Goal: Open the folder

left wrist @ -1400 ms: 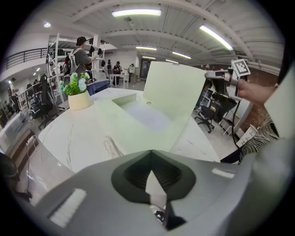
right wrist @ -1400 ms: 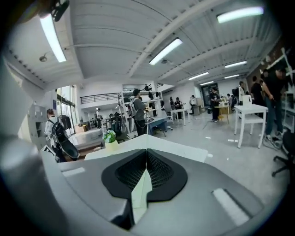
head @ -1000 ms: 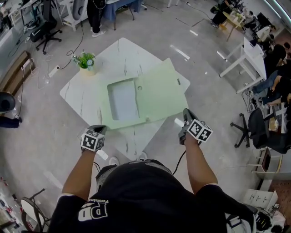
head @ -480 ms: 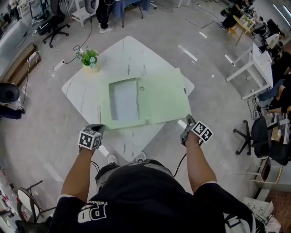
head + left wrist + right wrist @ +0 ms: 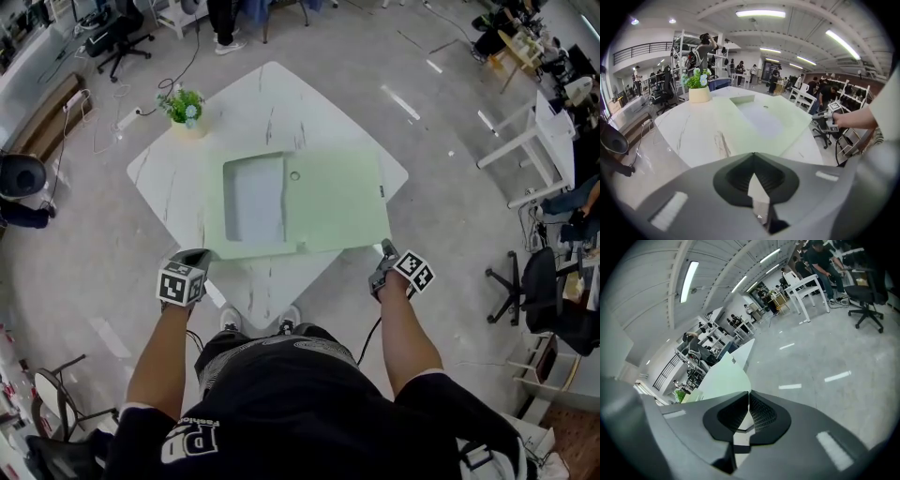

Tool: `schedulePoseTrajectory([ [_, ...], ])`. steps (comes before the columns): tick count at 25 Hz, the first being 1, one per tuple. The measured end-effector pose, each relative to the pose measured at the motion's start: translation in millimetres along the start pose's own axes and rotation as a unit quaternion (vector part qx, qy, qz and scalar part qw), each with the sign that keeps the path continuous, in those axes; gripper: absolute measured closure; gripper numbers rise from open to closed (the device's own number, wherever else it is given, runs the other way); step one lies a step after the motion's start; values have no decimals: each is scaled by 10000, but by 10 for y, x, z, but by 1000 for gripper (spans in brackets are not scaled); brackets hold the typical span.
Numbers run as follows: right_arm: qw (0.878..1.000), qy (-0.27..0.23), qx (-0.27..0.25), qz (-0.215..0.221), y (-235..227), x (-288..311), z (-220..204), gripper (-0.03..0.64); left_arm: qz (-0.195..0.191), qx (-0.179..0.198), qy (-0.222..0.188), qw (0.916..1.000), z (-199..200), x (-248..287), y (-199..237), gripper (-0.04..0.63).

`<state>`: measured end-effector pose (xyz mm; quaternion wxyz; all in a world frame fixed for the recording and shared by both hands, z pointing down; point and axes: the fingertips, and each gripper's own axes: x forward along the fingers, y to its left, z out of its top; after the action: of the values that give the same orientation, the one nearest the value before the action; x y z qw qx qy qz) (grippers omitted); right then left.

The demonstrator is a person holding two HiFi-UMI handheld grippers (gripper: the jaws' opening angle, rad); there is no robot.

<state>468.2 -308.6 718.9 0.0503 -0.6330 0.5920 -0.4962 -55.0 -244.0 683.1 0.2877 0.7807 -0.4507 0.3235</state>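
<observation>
Head view: a small pot (image 5: 188, 127) at the counter's (image 5: 272, 98) far left corner holds a green plant (image 5: 184, 104), well beyond both pairs of fingers. The pale green folder (image 5: 328, 202) lies flat on the counter, straight ahead of the fingertips. The left gripper (image 5: 199, 255) sits just short of its near left corner, the right gripper (image 5: 384, 249) just beside its near right corner — contact cannot be told. Both pairs of fingers are closed tip to tip — nothing between them.
</observation>
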Motion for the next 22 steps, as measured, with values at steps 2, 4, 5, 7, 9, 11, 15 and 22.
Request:
schedulePoseTrajectory([
  [2,10000,69,10,-42,-60,33,-30,609,2,-99,-9,10000,0,1,0,545],
  [4,9999,128,40,-89,-109,51,-61,607,0,-237,-44,9997,2,-4,4,545],
  [5,9998,154,58,-104,-126,59,-76,607,8,-296,-67,9995,3,-8,6,545],
  [7,9997,205,73,-120,-155,74,-100,604,47,-336,-89,9994,2,-8,11,545],
  [9,9996,251,74,-117,-172,86,-118,603,78,-327,-92,9994,3,-6,16,545],
  [11,9996,267,71,-111,-176,91,-119,601,85,-325,-102,9994,9,-4,21,545],
  [15,9996,264,57,-112,-173,90,-113,601,108,-264,-102,9995,8,-1,21,545],
  [22,9999,110,54,-64,-72,-9,-46,593,-186,-410,-39,9990,4,1,27,545],
])
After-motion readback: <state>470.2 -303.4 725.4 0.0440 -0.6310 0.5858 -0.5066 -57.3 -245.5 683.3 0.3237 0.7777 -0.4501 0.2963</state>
